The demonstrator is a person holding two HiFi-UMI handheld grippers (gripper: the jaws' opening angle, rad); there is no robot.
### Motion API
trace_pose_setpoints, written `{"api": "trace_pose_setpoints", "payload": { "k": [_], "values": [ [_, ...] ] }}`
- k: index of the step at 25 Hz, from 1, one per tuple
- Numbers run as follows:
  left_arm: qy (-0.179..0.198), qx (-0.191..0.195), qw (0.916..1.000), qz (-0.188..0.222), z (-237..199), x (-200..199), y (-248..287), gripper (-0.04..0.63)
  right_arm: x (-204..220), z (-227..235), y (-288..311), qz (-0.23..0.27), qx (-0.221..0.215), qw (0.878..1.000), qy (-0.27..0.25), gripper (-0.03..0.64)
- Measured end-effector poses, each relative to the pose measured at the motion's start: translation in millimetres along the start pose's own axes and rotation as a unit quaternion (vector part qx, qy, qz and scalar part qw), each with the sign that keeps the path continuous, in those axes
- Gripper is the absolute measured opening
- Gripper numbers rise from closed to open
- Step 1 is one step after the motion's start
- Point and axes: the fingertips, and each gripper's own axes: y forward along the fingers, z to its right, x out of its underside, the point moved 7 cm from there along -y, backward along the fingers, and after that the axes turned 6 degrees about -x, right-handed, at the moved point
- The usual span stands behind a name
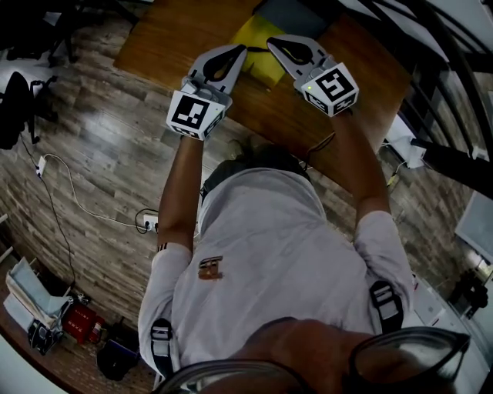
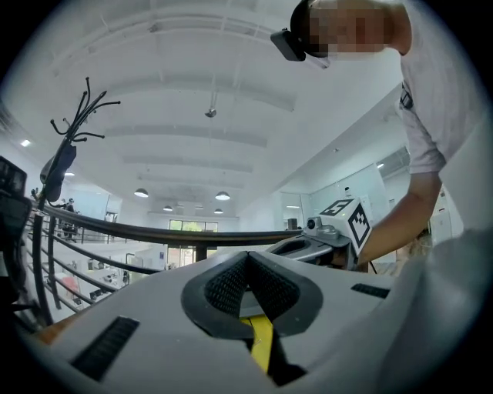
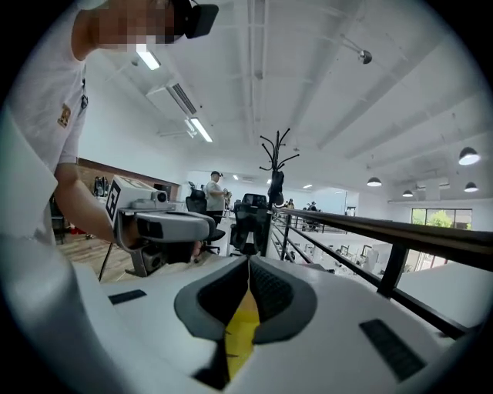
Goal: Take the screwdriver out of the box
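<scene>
A yellow box (image 1: 260, 63) lies on the wooden table (image 1: 173, 35), and both grippers hover just above it, tips pointing away from the person. The left gripper (image 1: 239, 48) is over the box's left part, its jaws closed tip to tip with nothing between them. The right gripper (image 1: 271, 40) is over the box's far right part, also shut and empty. In the left gripper view a yellow strip of the box (image 2: 262, 343) shows below the closed jaws (image 2: 248, 254). The right gripper view shows the same yellow (image 3: 243, 327) under its jaws (image 3: 249, 260). No screwdriver is visible.
A dark grey item (image 1: 291, 15) lies on the table beyond the box. A black railing (image 1: 431, 69) runs along the table's right side. On the wood floor to the left are a white cable (image 1: 73, 196) and an office chair (image 1: 19, 104). A coat stand (image 3: 276, 165) stands farther off.
</scene>
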Motion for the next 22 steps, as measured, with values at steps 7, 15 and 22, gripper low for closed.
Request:
{"api": "trace_pose_setpoints", "payload": {
  "k": [7, 15, 22],
  "values": [
    [0.000, -0.010, 0.9996, -0.028, 2, 10, 19, 0.018, 36, 34, 10, -0.086, -0.039, 0.996, -0.003, 0.034],
    [-0.013, -0.021, 0.9989, -0.039, 2, 20, 27, 0.017, 64, 47, 31, -0.182, -0.098, 0.978, -0.039, 0.037],
    [-0.019, -0.025, 0.9985, -0.044, 0, 30, 29, 0.018, 93, 54, 52, -0.264, -0.143, 0.951, -0.078, 0.075]
  ]
}}
